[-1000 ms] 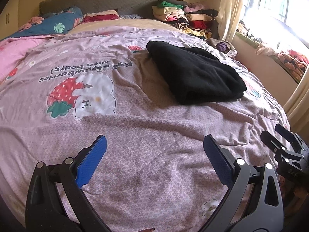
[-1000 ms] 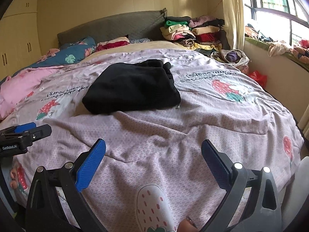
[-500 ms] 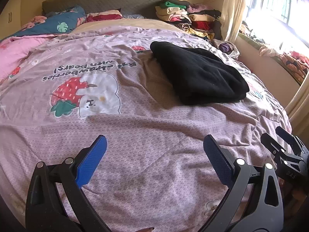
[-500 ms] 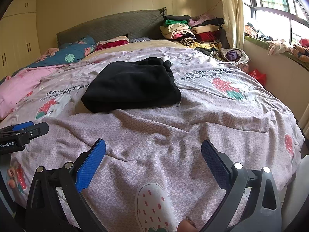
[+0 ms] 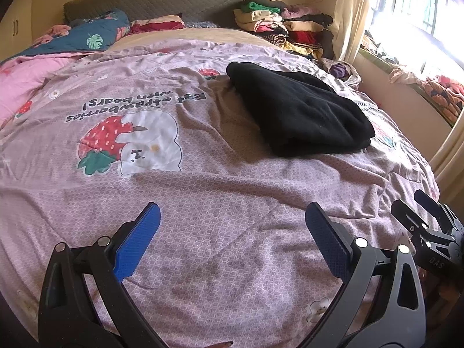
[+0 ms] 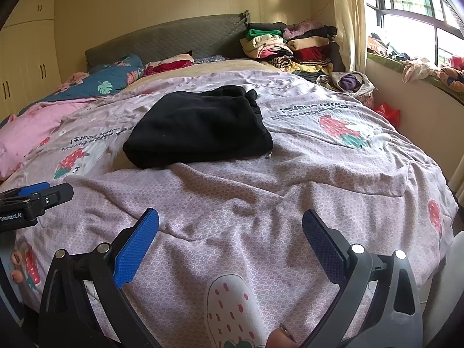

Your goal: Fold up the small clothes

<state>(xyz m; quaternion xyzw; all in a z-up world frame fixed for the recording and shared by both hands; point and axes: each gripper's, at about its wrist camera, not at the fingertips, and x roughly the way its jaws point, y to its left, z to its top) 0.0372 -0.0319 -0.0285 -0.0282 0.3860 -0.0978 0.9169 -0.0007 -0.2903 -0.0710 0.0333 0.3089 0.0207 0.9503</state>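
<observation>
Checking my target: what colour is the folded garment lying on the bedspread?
Plain black garment, no visible pattern; clearest in the right wrist view.

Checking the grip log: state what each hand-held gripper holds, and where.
Nothing. Left hand-held gripper and right hand-held gripper are open, short of the folded black fleece garment.

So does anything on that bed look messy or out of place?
Nothing stands out. The black garment lies folded on the purple quilt, which is only rumpled. Folded clothes are piled by the headboard. Both hand-held grippers are open and empty.

One folded black garment [image 5: 298, 110], two claws [image 5: 232, 226]
</observation>
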